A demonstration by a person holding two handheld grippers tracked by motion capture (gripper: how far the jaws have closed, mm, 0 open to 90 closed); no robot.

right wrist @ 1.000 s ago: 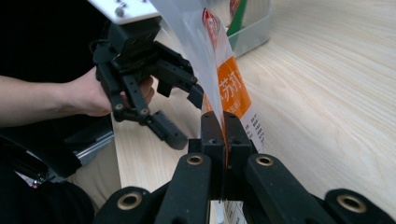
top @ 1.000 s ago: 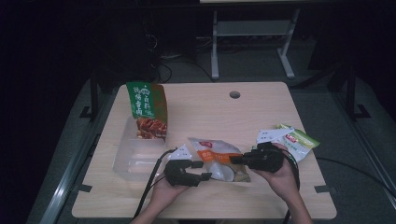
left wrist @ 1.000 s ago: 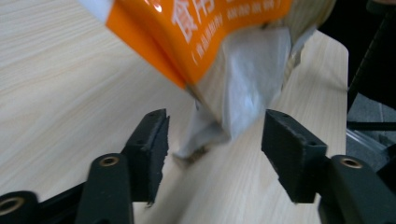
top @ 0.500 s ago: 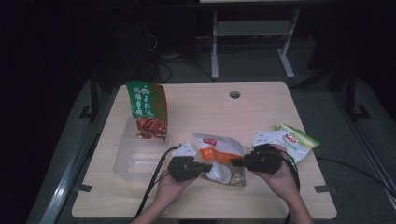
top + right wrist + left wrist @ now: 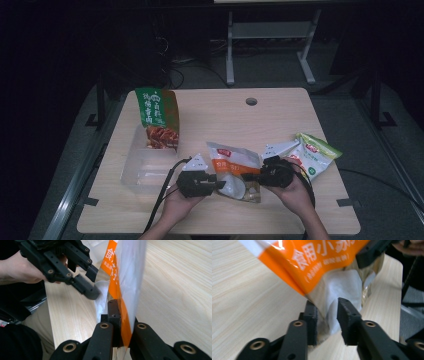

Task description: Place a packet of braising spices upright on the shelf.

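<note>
While the wooden table [image 5: 220,110] bears it near the front edge, the orange pouch [image 5: 235,167] hangs pinched in the right gripper [image 5: 119,315]; the left gripper [image 5: 325,317], jaws just reopened, straddles its corner loosely.

The orange pouch [image 5: 317,262] is cut off at the 12 o'clock edge, its print blurred. In the right gripper view, the pouch hides the right gripper's [image 5: 122,315] 3 o'clock jaw.

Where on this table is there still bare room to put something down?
The far half of the table, around the round hole, is bare, right of the green bag. The near strip is crowded: clear tray, orange pouch, and light green packet.
</note>
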